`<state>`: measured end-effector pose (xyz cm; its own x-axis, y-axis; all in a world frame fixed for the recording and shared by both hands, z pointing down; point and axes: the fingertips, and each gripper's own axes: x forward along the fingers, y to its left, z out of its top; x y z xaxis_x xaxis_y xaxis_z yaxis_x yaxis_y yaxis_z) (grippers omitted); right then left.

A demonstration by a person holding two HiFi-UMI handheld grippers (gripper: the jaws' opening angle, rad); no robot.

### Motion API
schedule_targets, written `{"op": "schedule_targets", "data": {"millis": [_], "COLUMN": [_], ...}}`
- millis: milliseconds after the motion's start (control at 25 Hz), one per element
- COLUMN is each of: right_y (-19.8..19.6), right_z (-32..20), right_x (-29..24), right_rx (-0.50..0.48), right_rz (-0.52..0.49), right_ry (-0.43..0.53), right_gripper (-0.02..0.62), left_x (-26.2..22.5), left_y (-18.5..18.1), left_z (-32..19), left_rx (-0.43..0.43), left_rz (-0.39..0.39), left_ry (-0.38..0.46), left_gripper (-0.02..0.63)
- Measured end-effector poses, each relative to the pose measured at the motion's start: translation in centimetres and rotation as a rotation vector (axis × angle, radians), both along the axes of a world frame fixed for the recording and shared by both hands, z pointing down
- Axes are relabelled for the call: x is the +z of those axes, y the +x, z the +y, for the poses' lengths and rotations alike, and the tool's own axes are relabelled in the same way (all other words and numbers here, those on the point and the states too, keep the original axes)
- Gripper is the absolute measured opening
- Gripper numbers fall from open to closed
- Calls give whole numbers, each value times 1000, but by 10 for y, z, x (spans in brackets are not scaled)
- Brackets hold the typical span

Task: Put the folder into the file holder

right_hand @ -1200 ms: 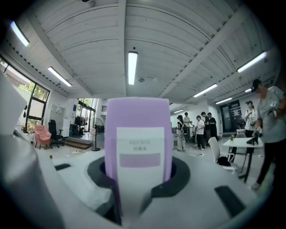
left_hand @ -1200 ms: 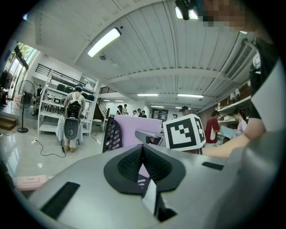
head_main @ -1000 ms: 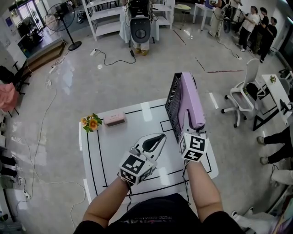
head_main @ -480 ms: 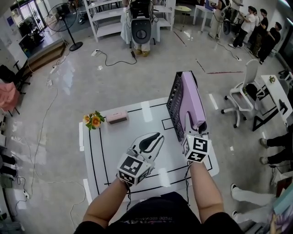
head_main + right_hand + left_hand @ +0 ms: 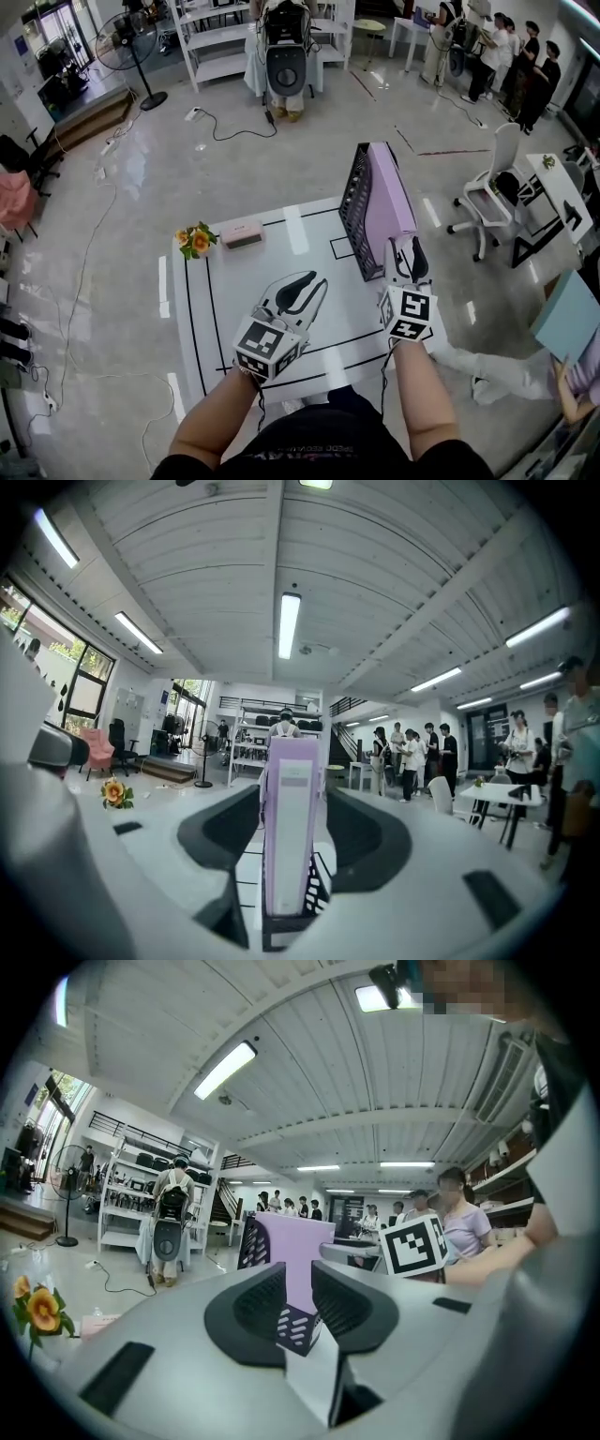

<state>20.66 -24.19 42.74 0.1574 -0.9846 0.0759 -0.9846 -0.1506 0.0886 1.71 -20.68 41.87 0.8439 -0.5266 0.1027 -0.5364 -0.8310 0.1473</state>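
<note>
Centre-right, the purple folder (image 5: pixel 386 202) stands in the file holder (image 5: pixel 353 199). Right tongs (image 5: pixel 407 247) have just opened off its end; left tongs (image 5: pixel 315 281), just opening, are empty.

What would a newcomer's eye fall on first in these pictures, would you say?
The lilac folder stands upright in the black mesh file holder at the white table's far right edge. The right gripper is just short of it; its jaws have just been opening, and the folder's spine shows between them with gaps either side. Orange flowers lie at the table's far left corner.
</note>
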Motion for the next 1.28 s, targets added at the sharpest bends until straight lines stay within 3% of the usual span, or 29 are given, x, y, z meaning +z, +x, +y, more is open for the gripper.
{"op": "schedule_targets", "data": {"millis": [280, 680, 920, 1120, 1240, 1280], "right_y": [-31, -105, -128, -144, -139, -136], "right_z": [44, 114, 146, 171, 186, 190], "right_x": [-20, -36, -48, -66, -73, -72], "right_rx": [-54, -328, -471, -607, -651, -673], "right_rz": [-7, -55, -107, -89, -53, -44], "right_ry": [53, 75, 80, 101, 116, 117], "right_gripper": [210, 209, 205, 94, 2, 2], "left_x": [-5, -9, -19, -31, -35, -33], "left_y": [-29, -61, -67, -66, -53, -49], "left_z": [30, 85, 116, 140, 150, 153], "left_rx": [-25, -58, -97, -174, -217, -238], "left_rz": [11, 43, 40, 34, 40, 43], "left_ry": [21, 11, 28, 55, 60, 58], "left_gripper": [97, 126, 140, 136, 80, 64]}}
